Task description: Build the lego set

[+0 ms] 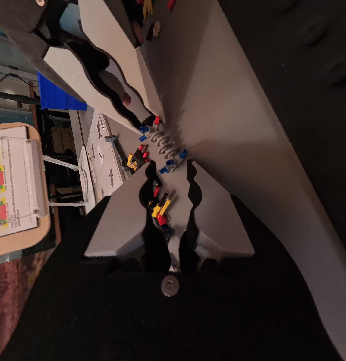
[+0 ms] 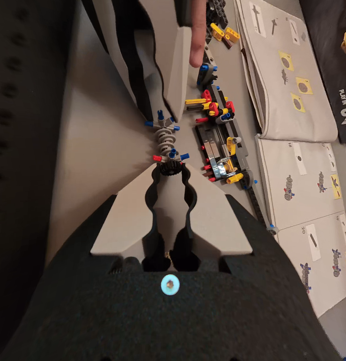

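A grey coil spring piece point(image 2: 165, 139) hangs between my two grippers above the grey table point(image 2: 109, 136). It has a grey hub with blue pins point(image 2: 162, 123) at the far end and a black gear point(image 2: 169, 170) at the near end. My right gripper point(image 2: 170, 166) is shut on the black gear. My left gripper point(image 1: 170, 162) is closed around the blue-pinned hub point(image 1: 170, 166) of the spring point(image 1: 164, 142). The right gripper point(image 1: 151, 125) faces it from the far end. The long black and grey chassis build point(image 2: 223, 140) lies on the table beside the spring.
An open instruction booklet point(image 2: 295, 175) lies right of the chassis, with a dark box point(image 2: 340, 78) beyond it. Loose yellow parts point(image 2: 225, 34) lie at the far end. A person's finger point(image 2: 196, 48) shows on the left gripper. A blue bin point(image 1: 57, 95) stands off the table's far side. The left gripper's tips are roughly 5 cm from the right gripper's.
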`<state>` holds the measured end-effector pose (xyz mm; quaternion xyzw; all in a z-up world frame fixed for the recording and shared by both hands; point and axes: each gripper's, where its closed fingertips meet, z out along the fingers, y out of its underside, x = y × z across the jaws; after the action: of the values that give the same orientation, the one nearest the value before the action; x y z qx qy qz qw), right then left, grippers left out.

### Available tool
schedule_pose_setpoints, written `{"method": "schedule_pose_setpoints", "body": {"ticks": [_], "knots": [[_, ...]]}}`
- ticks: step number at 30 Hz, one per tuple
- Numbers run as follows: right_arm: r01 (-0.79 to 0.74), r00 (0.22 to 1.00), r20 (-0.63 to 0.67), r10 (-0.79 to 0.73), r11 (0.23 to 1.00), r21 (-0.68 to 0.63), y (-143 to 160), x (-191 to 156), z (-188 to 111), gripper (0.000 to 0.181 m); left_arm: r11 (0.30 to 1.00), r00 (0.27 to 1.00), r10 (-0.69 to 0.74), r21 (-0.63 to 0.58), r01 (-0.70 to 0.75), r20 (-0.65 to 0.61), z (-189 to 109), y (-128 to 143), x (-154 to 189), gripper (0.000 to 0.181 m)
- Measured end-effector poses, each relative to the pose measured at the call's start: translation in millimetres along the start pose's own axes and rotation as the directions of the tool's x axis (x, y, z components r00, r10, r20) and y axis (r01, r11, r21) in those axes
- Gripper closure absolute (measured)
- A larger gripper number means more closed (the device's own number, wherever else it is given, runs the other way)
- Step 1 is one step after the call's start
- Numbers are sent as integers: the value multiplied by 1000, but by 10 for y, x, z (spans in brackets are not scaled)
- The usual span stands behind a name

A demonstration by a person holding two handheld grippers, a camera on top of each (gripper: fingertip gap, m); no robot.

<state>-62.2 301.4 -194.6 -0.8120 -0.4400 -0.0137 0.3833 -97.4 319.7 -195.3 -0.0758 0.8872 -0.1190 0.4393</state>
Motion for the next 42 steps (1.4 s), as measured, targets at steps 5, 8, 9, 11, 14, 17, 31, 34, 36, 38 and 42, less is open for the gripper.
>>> {"method": "schedule_pose_setpoints", "body": {"ticks": [5,8,9,11,14,17,31,34,36,38,42], "knots": [[55,998,-15,-56,997,-47,97,-3,18,161,958,956,-285,21,287,-69,-127,-2,-21,147],[45,999,-3,-45,999,-31,91,-11,24,161,846,837,-520,30,532,-169,-141,-34,-53,143],[43,999,7,-43,999,-32,92,-17,21,161,811,798,-569,24,585,-198,-127,-44,-54,142],[43,999,24,-42,999,-33,94,-29,17,161,752,731,-634,21,659,-253,-89,-88,-50,140],[43,998,48,-42,998,-35,95,-51,10,161,725,703,-666,3,688,-251,0,-45,-69,148],[30,997,71,-29,999,-23,91,-80,2,160,730,701,-657,-2,683,-277,27,-63,-31,158],[-180,969,189,157,977,111,-27,-109,-194,145,690,631,-667,-11,723,-396,14,-126,84,165],[-277,952,173,253,952,131,-59,-8,-160,146,674,606,-681,-27,738,-411,30,-104,107,165],[-292,950,155,272,948,127,-40,21,-130,155,669,602,-688,-32,743,-407,27,-89,98,162],[-276,958,127,259,950,147,-64,28,-139,161,669,608,-695,-33,743,-385,15,-63,67,159],[-262,965,75,253,949,174,-119,17,-213,165,644,596,-724,-33,764,-348,-93,-29,28,152]]}}
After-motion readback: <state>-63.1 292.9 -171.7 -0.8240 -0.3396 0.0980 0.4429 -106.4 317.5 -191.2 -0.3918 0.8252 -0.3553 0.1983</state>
